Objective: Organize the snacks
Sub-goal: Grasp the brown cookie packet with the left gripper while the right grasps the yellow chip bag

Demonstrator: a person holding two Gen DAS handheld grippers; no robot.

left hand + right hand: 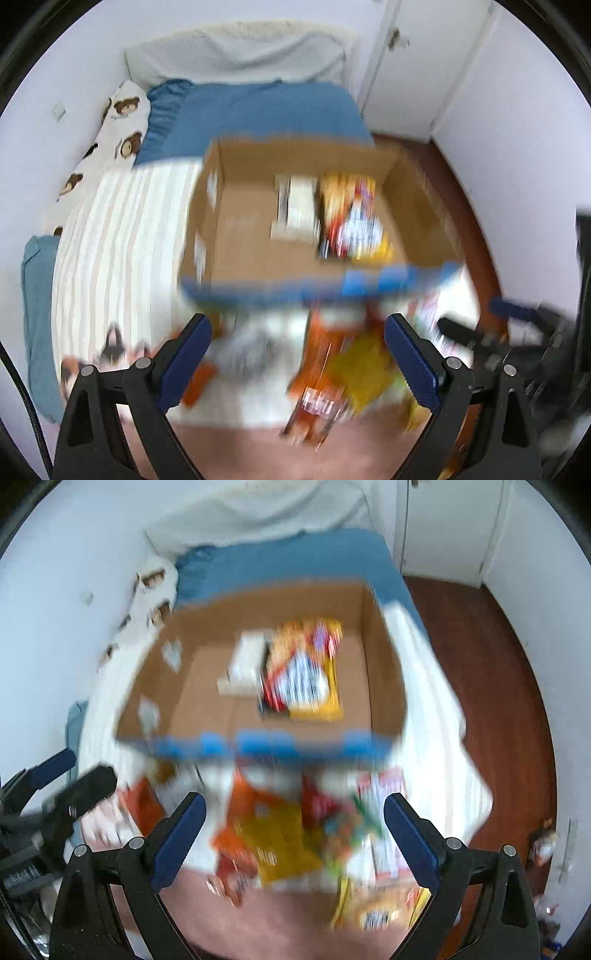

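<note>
An open cardboard box (pixel 243 236) with a blue front edge sits on the bed. It also shows in the right wrist view (pixel 207 698). Inside lie a white pack (pixel 297 210) and a yellow and red snack bag (pixel 354 218); the bag also shows in the right wrist view (pixel 303 672). In front of the box lies a blurred pile of loose snack packs (pixel 340 362), mostly orange and yellow, also in the right wrist view (pixel 280 834). My left gripper (pixel 297 332) is open and empty above the pile. My right gripper (pixel 295 812) is open and empty above the pile.
The bed has a striped white cover (pixel 122 236), a blue blanket (pixel 266 110) and a bear-print pillow (pixel 122 122) against the left wall. A red-brown floor (pixel 491 686) lies to the right. A white door (pixel 413 62) stands at the back right.
</note>
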